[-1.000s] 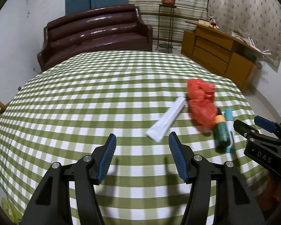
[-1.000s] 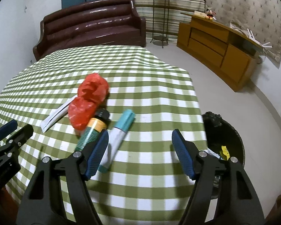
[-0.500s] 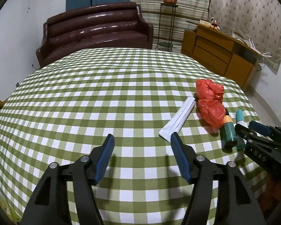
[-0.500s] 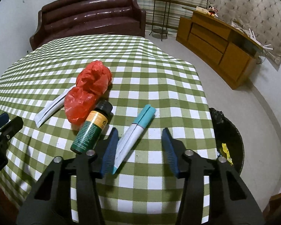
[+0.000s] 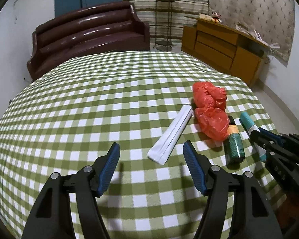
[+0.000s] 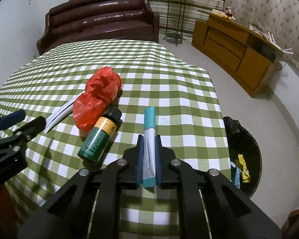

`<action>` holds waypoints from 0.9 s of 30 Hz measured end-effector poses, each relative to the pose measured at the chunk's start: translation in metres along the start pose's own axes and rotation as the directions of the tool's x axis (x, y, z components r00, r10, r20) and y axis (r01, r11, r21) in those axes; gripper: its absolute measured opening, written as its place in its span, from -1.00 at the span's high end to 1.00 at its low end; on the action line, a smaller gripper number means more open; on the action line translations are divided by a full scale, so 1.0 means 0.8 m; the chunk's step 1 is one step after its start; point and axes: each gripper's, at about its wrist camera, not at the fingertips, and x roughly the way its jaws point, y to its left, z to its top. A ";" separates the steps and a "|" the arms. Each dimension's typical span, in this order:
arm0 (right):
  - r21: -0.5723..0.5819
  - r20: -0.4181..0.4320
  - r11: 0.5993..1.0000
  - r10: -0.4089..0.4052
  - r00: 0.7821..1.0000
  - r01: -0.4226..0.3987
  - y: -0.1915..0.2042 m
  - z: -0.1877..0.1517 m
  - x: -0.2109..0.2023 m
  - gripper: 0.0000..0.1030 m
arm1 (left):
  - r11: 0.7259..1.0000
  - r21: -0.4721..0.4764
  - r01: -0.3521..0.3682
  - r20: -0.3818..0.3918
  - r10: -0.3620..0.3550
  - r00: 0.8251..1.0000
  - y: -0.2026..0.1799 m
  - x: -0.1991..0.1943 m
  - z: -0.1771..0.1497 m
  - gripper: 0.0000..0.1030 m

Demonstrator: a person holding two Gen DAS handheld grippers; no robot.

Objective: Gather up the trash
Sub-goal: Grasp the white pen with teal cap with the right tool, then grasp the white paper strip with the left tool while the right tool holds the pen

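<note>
My right gripper [image 6: 149,139] is shut on a white tube with teal ends [image 6: 149,131], which lies on the green checked tablecloth [image 6: 169,83]. The same tube [image 5: 249,124] shows in the left wrist view with the right gripper [image 5: 258,134] clamped on it. Left of the tube lie a dark green bottle with an orange label [image 6: 100,135], crumpled red plastic bags [image 6: 99,95] and a flat white wrapper [image 5: 172,135]. My left gripper [image 5: 151,150] hangs open just short of the wrapper's near end, nothing between its fingers.
A black-lined bin [image 6: 243,155] with trash in it stands on the floor right of the table. A brown sofa [image 5: 89,37] sits beyond the far edge, a wooden cabinet [image 5: 225,47] at the back right, a plant stand [image 5: 164,16] between them.
My right gripper's jaws closed onto the teal-and-white tube. The left gripper shifted toward the white wrapper, which now sits nearer its fingers.
</note>
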 end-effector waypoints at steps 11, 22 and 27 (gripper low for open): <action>0.048 -0.017 0.997 0.065 0.998 -0.064 -0.020 0.002 0.005 0.50 | 0.999 0.044 0.007 -0.035 -0.006 0.999 -0.008 0.024 0.007 -0.25; 0.022 -0.017 0.999 0.042 0.999 -0.041 -0.015 0.002 0.005 0.70 | 0.995 0.077 0.062 -0.071 -0.057 0.996 -0.012 0.045 0.020 -0.13; 0.023 -0.014 0.999 0.045 0.999 -0.045 -0.018 -0.002 0.004 0.78 | 0.988 0.131 0.082 -0.058 -0.075 0.996 -0.022 0.044 0.021 0.30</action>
